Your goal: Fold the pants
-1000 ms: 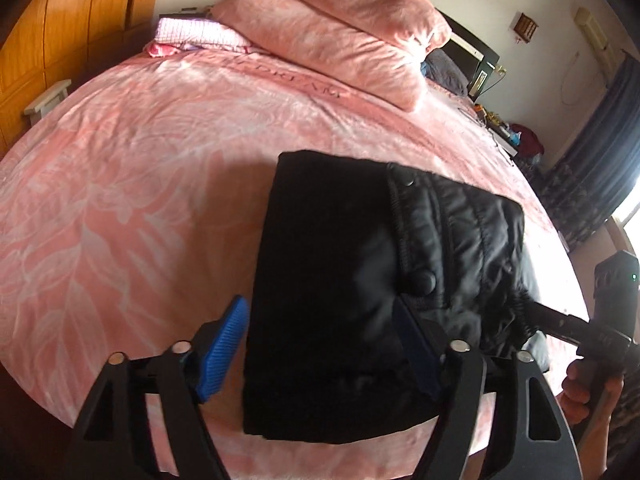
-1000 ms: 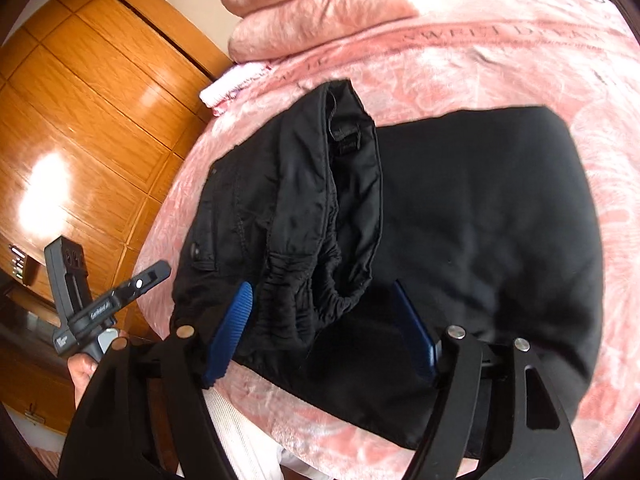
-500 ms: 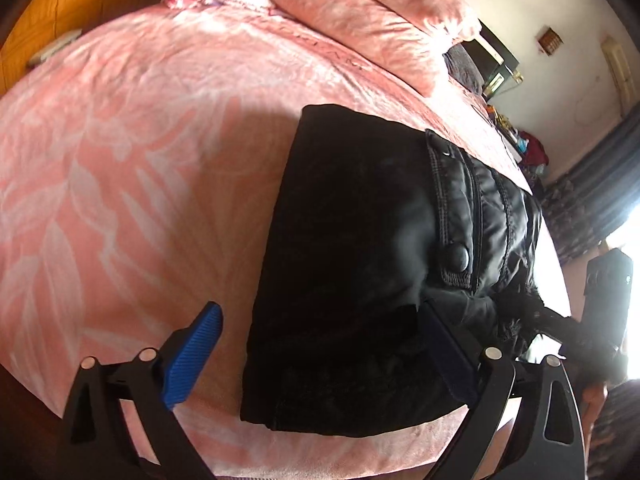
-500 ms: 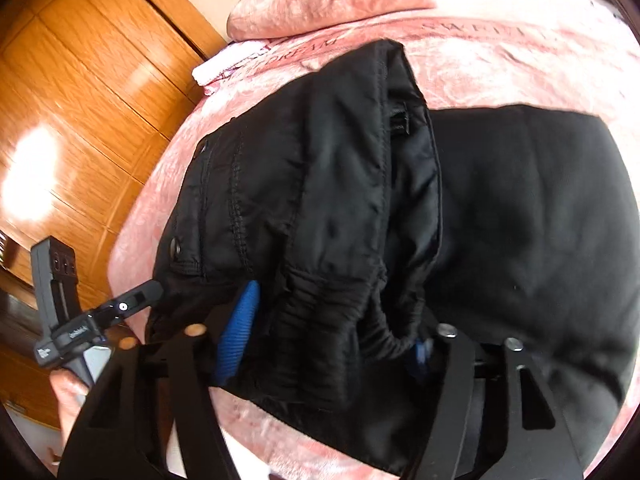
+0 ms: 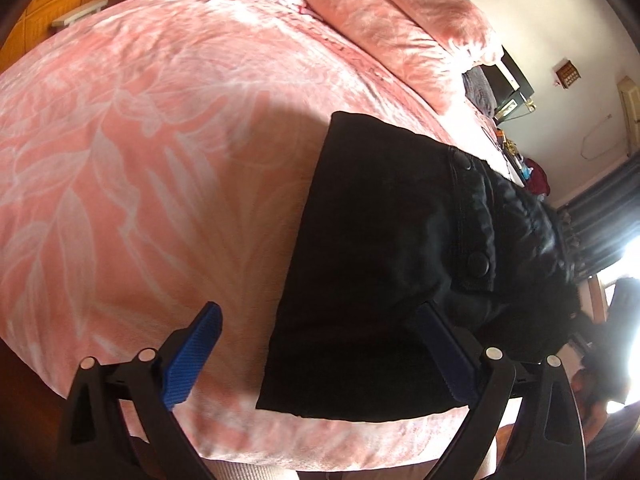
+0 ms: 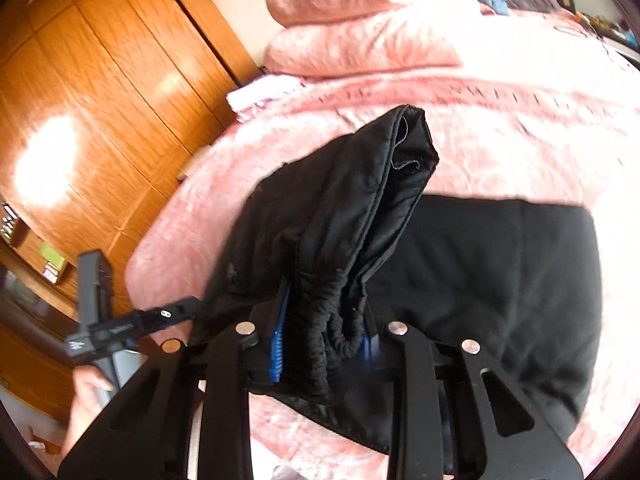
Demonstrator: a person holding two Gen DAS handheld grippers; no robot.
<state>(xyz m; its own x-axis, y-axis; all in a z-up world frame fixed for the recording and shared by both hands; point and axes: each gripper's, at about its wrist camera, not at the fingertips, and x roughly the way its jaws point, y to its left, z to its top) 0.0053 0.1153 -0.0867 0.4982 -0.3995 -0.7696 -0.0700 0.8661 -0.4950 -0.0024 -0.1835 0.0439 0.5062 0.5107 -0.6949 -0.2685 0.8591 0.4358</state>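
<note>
- Landmark for all places here: the black pants (image 5: 372,264), which lie folded on the pink bed (image 5: 160,160) near its near edge.
- Left of the pants, in the left wrist view, the pink leaf-patterned bed cover is bare, and wooden wardrobe doors (image 6: 80,80) stand beyond the bed's far left corner.
- The left tool (image 5: 316,356) hangs over the near left corner of the pants with its jaws standing wide and nothing pressed between them.
- Its left blue pad sits over the bed cover just left of the pants' left edge; its right blue pad is over the black cloth, below the snap button (image 5: 478,265) on the padded waist part.
- So the flat folded part of the pants lies between and ahead of that tool's pads, untouched.
- Behind the pants, pink pillows (image 5: 400,28) are stacked at the bed's head.
- At the right of the pants, the right tool (image 6: 324,340) has just been closing and now stands narrow, clamped on the gathered elastic waistband.
- From that grip a bunched fold of the pants rises off the flat layer and stands up ahead of the tool, its hem pointing toward the pillows.
- The rest of the pants stays flat on the bed to the right of that raised fold.
- In the right wrist view the left tool shows at the pants' left edge, with a hand (image 6: 90,396) on its handle.
</note>
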